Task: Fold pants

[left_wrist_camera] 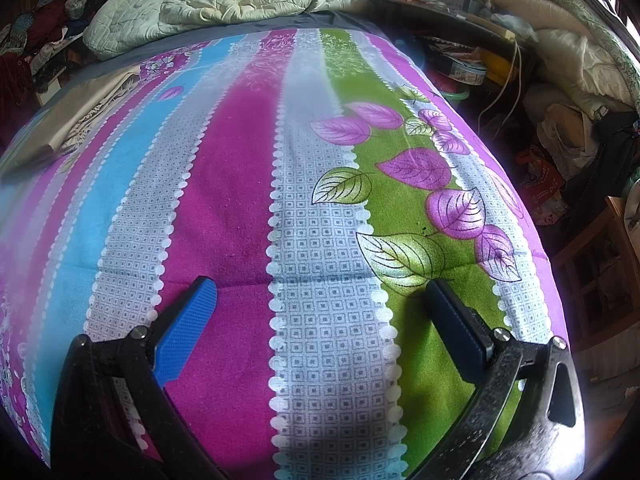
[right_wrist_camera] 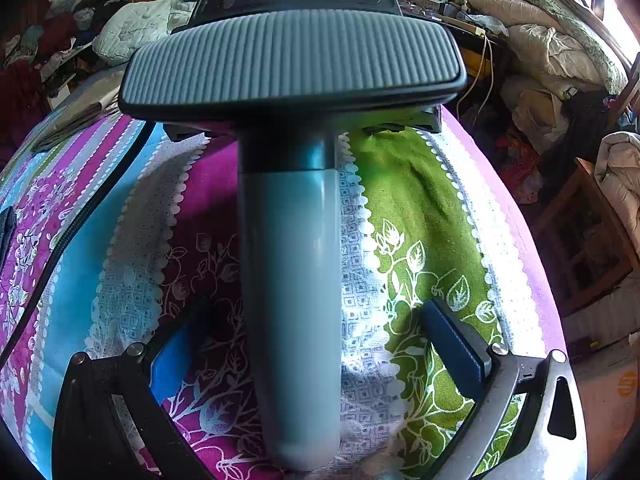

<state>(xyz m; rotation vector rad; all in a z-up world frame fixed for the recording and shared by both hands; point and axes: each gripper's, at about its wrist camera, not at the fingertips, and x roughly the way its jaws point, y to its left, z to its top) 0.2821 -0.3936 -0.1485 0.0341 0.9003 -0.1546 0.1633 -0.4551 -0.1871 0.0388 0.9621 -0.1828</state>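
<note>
Beige-grey pants (left_wrist_camera: pixel 68 124) lie flat and folded at the far left of the striped bedsheet (left_wrist_camera: pixel 240 160), well away from both grippers; they also show in the right wrist view (right_wrist_camera: pixel 76 116). My left gripper (left_wrist_camera: pixel 320 286) hovers open over the middle of the sheet with nothing between its blue pads (left_wrist_camera: pixel 184 332). My right gripper (right_wrist_camera: pixel 316 306) is open too, close behind the left one. The left gripper's grey handle (right_wrist_camera: pixel 292 280) and ribbed plate (right_wrist_camera: pixel 296 60) fill the middle of the right wrist view, and the right fingers stand apart from that handle.
A rumpled cream quilt (left_wrist_camera: pixel 240 0) lies at the head of the bed. Clothes are piled at the back left (left_wrist_camera: pixel 40 40). A cluttered desk (left_wrist_camera: pixel 460 12) and a wooden chair (left_wrist_camera: pixel 600 264) stand along the bed's right edge. A black cable (right_wrist_camera: pixel 60 248) runs across the sheet's left side.
</note>
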